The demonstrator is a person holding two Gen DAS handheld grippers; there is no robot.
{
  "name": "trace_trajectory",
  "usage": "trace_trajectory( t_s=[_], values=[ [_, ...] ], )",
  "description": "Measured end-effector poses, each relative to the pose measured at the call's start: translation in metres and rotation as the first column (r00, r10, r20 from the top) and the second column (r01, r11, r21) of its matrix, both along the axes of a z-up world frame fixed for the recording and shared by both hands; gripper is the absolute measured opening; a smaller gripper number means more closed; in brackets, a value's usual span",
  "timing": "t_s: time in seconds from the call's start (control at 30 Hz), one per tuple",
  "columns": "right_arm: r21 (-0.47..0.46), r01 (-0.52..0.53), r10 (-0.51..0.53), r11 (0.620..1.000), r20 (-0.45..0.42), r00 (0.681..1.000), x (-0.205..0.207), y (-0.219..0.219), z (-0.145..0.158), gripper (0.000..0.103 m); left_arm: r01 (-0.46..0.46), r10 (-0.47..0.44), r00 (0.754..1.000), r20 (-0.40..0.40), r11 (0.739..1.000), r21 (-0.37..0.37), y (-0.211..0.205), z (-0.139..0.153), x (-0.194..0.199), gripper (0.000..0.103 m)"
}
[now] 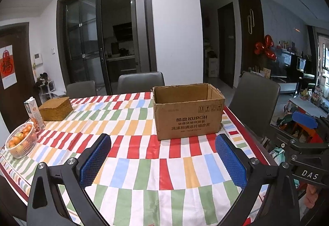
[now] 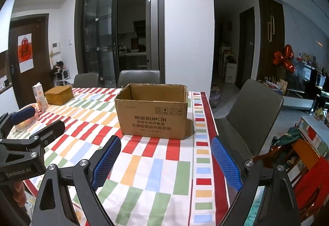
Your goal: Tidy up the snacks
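Observation:
An open brown cardboard box (image 1: pixel 188 112) printed KUPOH stands on the table with the colourful checked cloth (image 1: pixel 144 164); it also shows in the right wrist view (image 2: pixel 153 114). Its inside is hidden from here. My left gripper (image 1: pixel 163 143) is open and empty, held above the cloth in front of the box. My right gripper (image 2: pixel 165 144) is open and empty, in front of the box near the table's right edge. A juice carton (image 1: pixel 34 113) and a white basket of oranges (image 1: pixel 20 140) stand at the left.
A woven box (image 1: pixel 56 110) sits at the far left of the table. Grey chairs stand behind the table (image 1: pixel 140 82) and at its right side (image 2: pixel 253 115). The right gripper's body shows in the left wrist view (image 1: pixel 304 143). Clutter lies on the floor to the right.

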State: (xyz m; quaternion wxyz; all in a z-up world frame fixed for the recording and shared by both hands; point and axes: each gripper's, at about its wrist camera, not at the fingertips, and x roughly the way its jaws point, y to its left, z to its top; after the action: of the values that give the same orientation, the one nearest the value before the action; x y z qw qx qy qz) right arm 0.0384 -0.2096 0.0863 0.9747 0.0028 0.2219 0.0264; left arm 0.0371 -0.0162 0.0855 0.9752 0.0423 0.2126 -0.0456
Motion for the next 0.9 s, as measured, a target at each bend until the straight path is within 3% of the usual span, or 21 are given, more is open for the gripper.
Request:
trace_trajectory(
  t_s=[0.9],
  values=[
    [0.020, 0.003, -0.003, 1.000, -0.009, 1.000, -0.0069, -0.0053, -0.0039, 0.090, 0.004, -0.004, 1.000, 0.005, 1.000, 0.005, -0.0031, 0.0002, -0.0053, 0.103]
  ],
)
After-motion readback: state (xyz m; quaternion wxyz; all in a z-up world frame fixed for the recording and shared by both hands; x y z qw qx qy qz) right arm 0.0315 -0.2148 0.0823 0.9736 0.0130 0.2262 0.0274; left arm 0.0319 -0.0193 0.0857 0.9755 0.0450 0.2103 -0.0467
